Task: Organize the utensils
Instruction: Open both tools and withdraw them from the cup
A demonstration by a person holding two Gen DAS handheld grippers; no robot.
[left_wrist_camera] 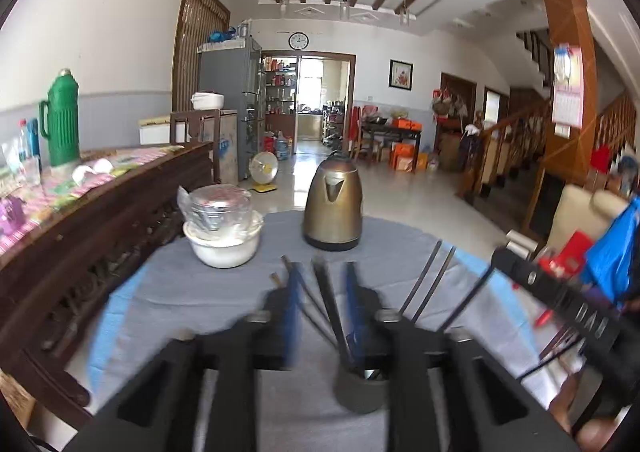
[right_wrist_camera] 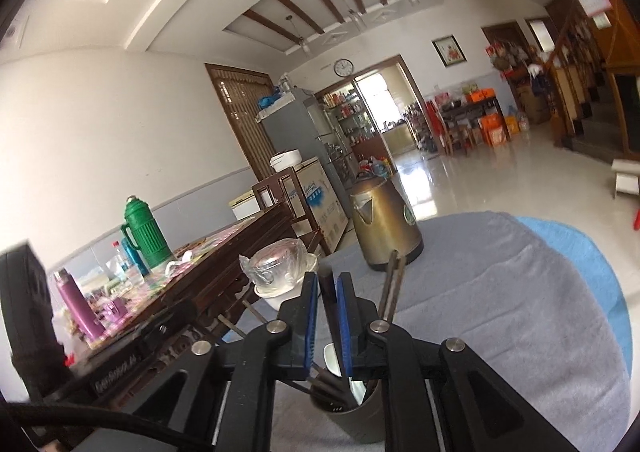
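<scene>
Left gripper [left_wrist_camera: 320,292] stood partly open, chopsticks [left_wrist_camera: 326,304] loose between its pads, bottom ends already in the dark holder cup [left_wrist_camera: 360,392] on the grey-clothed table [left_wrist_camera: 192,292]. Right gripper [right_wrist_camera: 327,288] was narrowly parted around a dark handle [right_wrist_camera: 329,284], contact unclear. Step looked like dropping utensils into the cup. Next, likely: back both grippers clear without tipping it.

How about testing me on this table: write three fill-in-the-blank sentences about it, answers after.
1. The dark cup holds several ___.
2. The kettle stands on a ___ cloth.
3. The thermos on the side table is ___.
Answers: chopsticks; grey; green.
</scene>
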